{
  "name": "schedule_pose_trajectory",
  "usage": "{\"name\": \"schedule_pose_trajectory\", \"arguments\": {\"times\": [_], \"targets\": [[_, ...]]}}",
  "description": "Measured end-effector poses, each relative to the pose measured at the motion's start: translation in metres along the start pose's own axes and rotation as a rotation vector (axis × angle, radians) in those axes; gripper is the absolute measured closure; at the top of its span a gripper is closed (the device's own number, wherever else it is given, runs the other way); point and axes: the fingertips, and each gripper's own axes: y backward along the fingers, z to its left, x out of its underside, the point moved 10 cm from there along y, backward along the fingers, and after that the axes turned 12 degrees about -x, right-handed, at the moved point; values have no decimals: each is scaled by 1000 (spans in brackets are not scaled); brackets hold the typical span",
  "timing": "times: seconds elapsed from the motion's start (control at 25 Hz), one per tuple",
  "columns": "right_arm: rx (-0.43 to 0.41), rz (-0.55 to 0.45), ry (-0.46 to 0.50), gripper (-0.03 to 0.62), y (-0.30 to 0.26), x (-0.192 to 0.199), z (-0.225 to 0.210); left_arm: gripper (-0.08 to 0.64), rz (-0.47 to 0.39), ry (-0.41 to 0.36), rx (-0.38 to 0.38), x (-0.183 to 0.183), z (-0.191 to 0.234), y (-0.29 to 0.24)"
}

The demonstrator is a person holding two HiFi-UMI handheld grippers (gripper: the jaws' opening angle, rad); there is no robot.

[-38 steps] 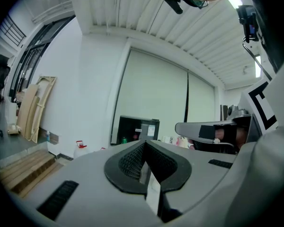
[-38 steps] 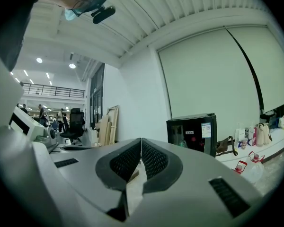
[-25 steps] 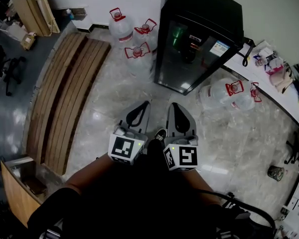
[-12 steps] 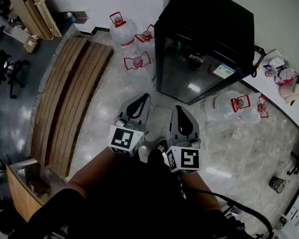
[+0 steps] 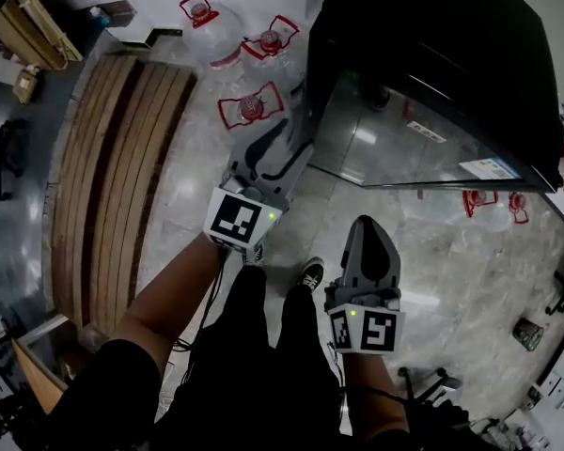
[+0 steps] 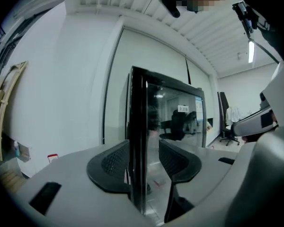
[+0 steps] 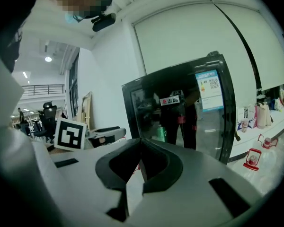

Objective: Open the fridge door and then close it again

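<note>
A black fridge (image 5: 432,54) with a glass door (image 5: 404,148) stands straight ahead, door closed. My left gripper (image 5: 296,134) reaches to the door's left edge. In the left gripper view that dark vertical door edge (image 6: 138,126) stands between the two pads of the left gripper (image 6: 144,148); its jaws have just been opening, and a gap shows on the right side. My right gripper (image 5: 368,222) hangs lower and nearer to me, short of the fridge. In the right gripper view the right gripper (image 7: 141,143) has its tips meeting with nothing between them, and the fridge (image 7: 180,117) is ahead.
Water jugs with red handles (image 5: 254,109) stand on the floor left of the fridge, and more jugs (image 5: 484,205) lie on its right. A slatted wooden bench (image 5: 113,177) runs along the left. The person's shoe (image 5: 308,272) is below the grippers.
Both grippers moved forward and down toward the fridge, which now looms much closer. The left gripper went further, reached the door's left edge and spread its jaws around it.
</note>
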Motion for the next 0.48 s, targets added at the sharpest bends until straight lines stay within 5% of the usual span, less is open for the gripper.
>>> {"name": "schedule_pose_trajectory", "arguments": {"times": [0.48], "targets": [[68, 125, -76, 577, -8, 92, -26, 322, -33, 24, 75, 47, 10, -73]]}}
